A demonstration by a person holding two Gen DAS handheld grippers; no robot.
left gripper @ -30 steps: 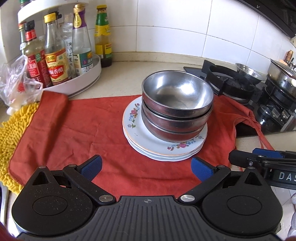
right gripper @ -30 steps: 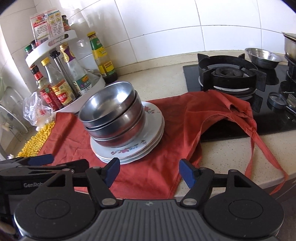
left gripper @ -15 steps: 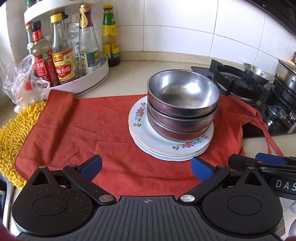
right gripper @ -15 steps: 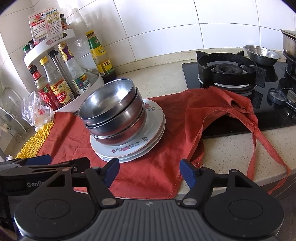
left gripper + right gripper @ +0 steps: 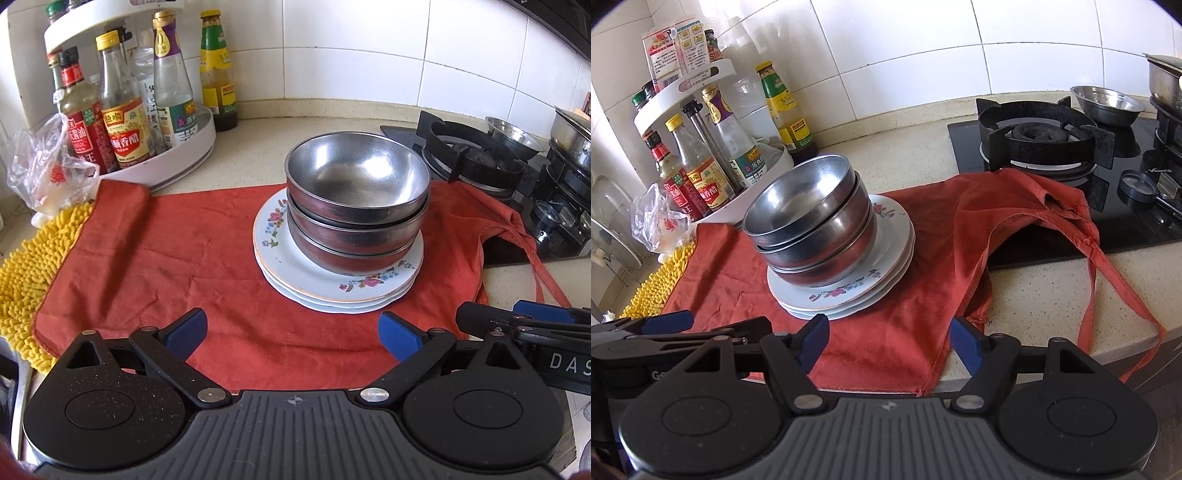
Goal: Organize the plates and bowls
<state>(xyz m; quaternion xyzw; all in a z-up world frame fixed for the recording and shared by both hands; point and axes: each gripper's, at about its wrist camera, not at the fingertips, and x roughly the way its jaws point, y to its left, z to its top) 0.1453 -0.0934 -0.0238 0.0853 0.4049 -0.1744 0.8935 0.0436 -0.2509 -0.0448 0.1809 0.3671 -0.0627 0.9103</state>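
Note:
Three steel bowls (image 5: 356, 206) sit nested on a stack of white floral plates (image 5: 295, 273), on a red cloth (image 5: 155, 258). The stack also shows in the right wrist view, bowls (image 5: 812, 225) on plates (image 5: 886, 266). My left gripper (image 5: 291, 334) is open and empty, low over the cloth's near edge, short of the plates. My right gripper (image 5: 888, 341) is open and empty at the counter's front edge, right of the stack. Each gripper shows at the edge of the other's view.
A white turntable rack of sauce bottles (image 5: 125, 122) stands at the back left, with a plastic bag (image 5: 44, 173) and a yellow mop pad (image 5: 22, 266) beside it. A gas hob (image 5: 1041, 136) with a small steel dish (image 5: 1106, 103) lies to the right.
Both grippers have drawn back a little from the stack and stay open. The bowls and plates have not moved.

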